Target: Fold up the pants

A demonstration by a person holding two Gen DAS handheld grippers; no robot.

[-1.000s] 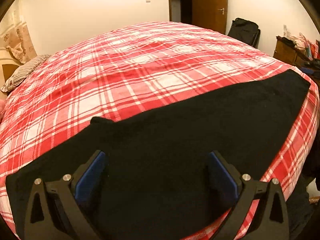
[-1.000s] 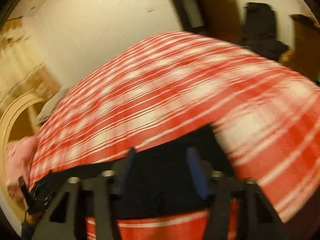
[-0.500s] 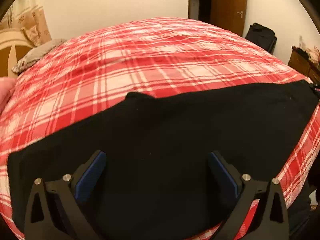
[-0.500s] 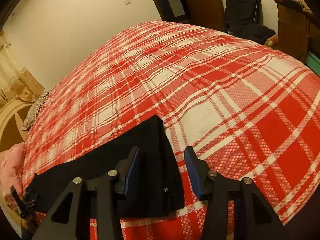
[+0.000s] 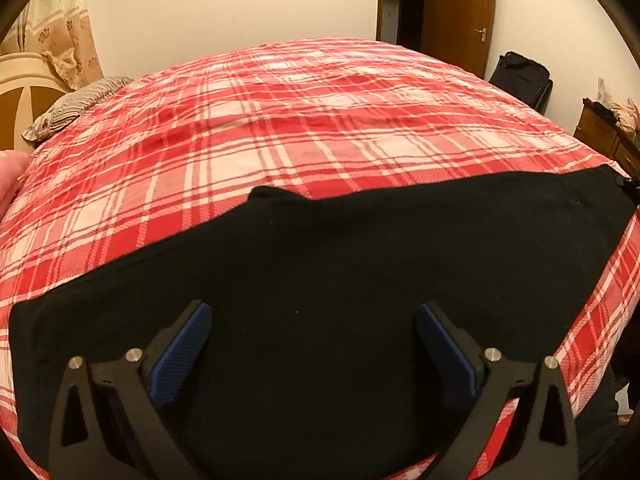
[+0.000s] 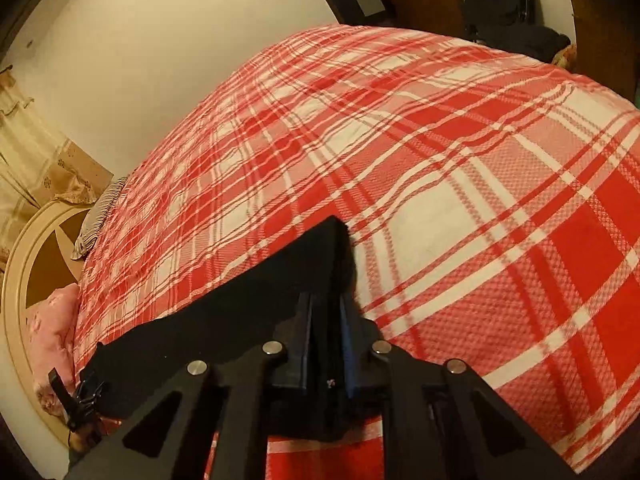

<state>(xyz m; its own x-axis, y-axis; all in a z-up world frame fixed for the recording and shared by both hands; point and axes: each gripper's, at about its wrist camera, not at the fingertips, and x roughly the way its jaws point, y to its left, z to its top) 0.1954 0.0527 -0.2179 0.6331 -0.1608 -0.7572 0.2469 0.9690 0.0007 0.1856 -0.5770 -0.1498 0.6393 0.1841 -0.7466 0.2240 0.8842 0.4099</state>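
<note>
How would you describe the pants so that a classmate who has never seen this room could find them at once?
Start at the large bed with the red and white checked cover. Along its near edge lie the black pants, spread flat. They are the only plain dark cloth on the checks, and the right gripper is closing on one end.

Right jaws closing on the pants end; both views shift.

The right gripper [image 6: 326, 320], spread on either side of the black pants [image 6: 248, 312] half a second ago, now has its blue pads closing with the cloth's end edge between them, and it sits lower and nearer the plaid bedcover [image 6: 460, 168]. In the left wrist view, the pants [image 5: 360, 280] fill more of the picture than a second ago and the door [image 5: 460, 12] stands further right.
</note>
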